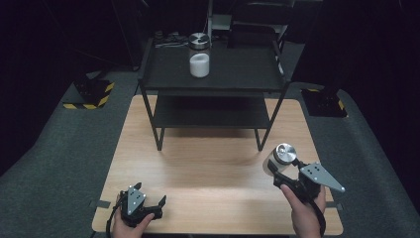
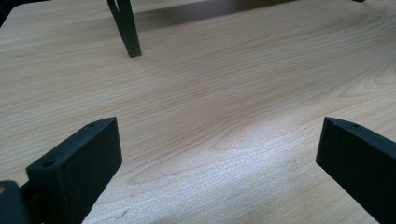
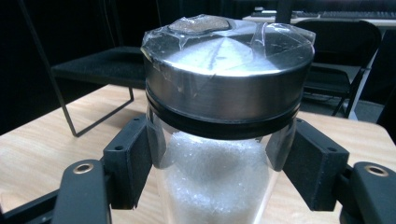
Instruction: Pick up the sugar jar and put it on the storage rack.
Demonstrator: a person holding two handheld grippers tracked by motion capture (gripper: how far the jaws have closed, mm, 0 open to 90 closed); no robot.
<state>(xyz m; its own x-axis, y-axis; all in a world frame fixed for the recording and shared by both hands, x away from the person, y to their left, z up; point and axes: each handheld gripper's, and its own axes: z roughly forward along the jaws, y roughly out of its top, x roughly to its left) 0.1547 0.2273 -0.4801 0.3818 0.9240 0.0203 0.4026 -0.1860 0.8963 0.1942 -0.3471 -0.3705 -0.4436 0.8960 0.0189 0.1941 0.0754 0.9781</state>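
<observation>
Right gripper point(image 1: 280, 174) clamps the glass jar point(image 3: 217, 182) of white granules, held above the table's point(image 1: 208, 168) right side; its steel lid point(image 3: 226, 70) carries clear tape, no readable label. Left gripper point(image 1: 148, 204) rests wide, nothing between its jaws.

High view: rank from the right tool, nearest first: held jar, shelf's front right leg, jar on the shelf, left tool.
1. Held jar: clamped in the right tool.
2. Front right leg: just up-left.
3. Left tool and shelf jar: too close to call; near left edge versus far top shelf.
</observation>
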